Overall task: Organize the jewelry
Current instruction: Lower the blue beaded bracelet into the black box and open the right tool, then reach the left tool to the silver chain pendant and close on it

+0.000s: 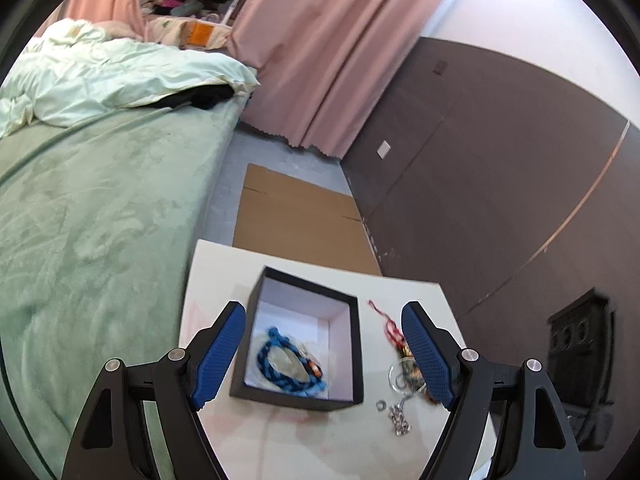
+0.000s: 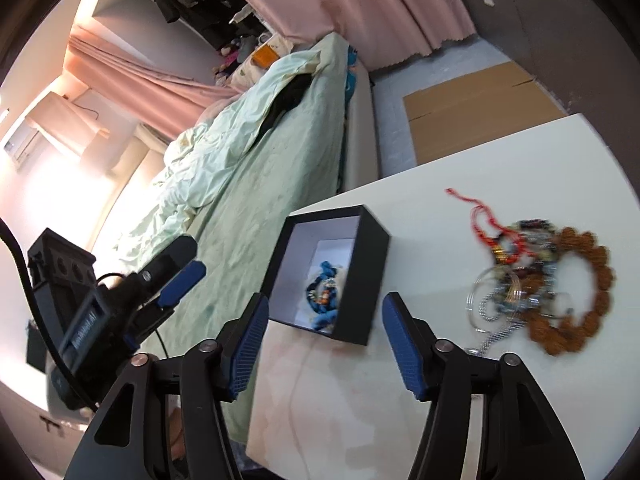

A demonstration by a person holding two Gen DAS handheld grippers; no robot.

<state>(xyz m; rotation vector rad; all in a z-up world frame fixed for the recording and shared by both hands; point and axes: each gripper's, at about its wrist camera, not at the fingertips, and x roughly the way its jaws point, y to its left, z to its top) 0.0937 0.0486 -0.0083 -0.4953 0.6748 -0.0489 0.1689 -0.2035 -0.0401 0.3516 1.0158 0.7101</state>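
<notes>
Right wrist view: lettering on the left tongs' black housing is too blurred to read. Both tongs tilt downward, jaws wide and empty. Right tongs hover over the white desk near the black open box holding a blue braided bracelet; tangled bead jewellery lies right.

Both grippers are hanging tilted downward: left gripper is gaping wide, right gripper likewise (nothing between either pair of pads).

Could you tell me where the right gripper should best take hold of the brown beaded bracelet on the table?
Probably its outer arc, the brown beaded bracelet side away from the tangled pile; it lies flat, so come from above, jaws astride one bead strand.
</notes>
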